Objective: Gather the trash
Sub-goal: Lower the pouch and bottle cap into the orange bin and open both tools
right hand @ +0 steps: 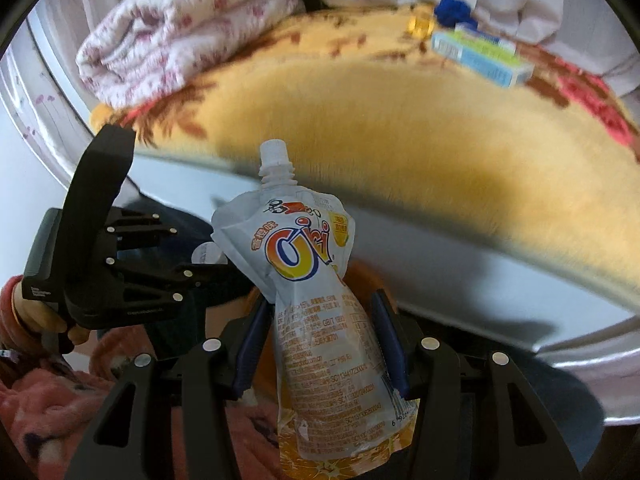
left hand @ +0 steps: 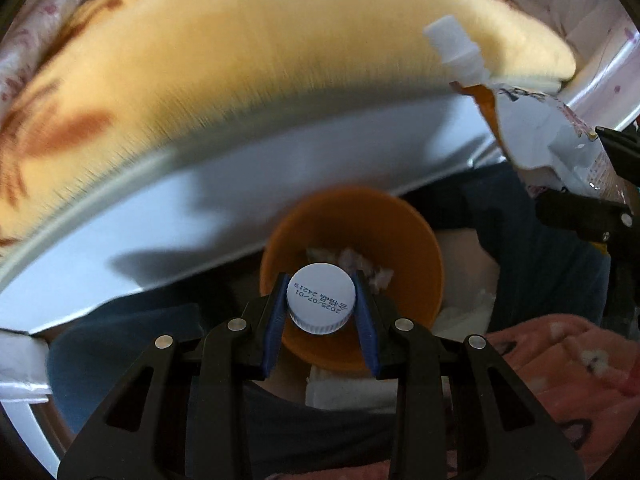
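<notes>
The left gripper (left hand: 321, 300) clamps a white cap (left hand: 321, 298) directly above the orange bin (left hand: 416, 240), while the right gripper (right hand: 324, 340) grips a juice pouch (right hand: 320, 320), spout up, beside it.

orange bin (left hand: 416, 240) mouth open, bed edge (left hand: 240, 208) beside

Orange bin (left hand: 404, 216), white cap (left hand: 321, 297), yellow blanket (right hand: 400, 128) with brown leaves, blue fingers (left hand: 276, 328).
</notes>
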A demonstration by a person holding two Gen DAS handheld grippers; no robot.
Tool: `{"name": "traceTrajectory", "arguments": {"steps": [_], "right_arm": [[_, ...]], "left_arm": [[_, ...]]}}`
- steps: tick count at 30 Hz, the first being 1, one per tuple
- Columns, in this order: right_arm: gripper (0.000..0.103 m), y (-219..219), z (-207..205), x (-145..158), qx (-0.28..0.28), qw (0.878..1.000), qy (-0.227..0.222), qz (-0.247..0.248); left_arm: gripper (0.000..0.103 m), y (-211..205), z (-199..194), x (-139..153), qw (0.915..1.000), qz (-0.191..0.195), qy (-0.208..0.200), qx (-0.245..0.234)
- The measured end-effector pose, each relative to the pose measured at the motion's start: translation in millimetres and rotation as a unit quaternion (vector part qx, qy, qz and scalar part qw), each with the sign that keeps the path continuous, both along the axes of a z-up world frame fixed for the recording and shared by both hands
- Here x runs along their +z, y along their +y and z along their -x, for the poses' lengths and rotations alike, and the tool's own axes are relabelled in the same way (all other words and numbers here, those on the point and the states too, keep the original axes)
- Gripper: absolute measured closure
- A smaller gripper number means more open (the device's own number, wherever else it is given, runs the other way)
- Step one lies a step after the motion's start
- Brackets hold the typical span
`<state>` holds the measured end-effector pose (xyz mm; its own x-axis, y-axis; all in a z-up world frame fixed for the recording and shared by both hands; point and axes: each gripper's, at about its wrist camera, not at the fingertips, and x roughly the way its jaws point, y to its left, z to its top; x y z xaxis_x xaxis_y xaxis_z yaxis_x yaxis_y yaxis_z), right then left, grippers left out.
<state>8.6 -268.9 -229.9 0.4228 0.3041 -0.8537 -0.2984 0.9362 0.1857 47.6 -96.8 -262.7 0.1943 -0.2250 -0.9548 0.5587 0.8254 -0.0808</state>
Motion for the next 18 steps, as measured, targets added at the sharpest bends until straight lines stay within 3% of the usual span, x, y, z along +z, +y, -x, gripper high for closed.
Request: {"name": "traceTrajectory", "arguments": {"steps": [7,18], "right_arm": [[0.052,8,-13,-39,-0.001,0.998,0.059,0.018],[0.052,13,-23,-74,-0.013,0.994,0.107,0.018]], "left_arm": [[0.072,-2,-10,-35,0.9988,-0.027,0.041,0.005],[0.072,-5,-8,-70,0.9946,-0.052,0.09,0.006]]}}
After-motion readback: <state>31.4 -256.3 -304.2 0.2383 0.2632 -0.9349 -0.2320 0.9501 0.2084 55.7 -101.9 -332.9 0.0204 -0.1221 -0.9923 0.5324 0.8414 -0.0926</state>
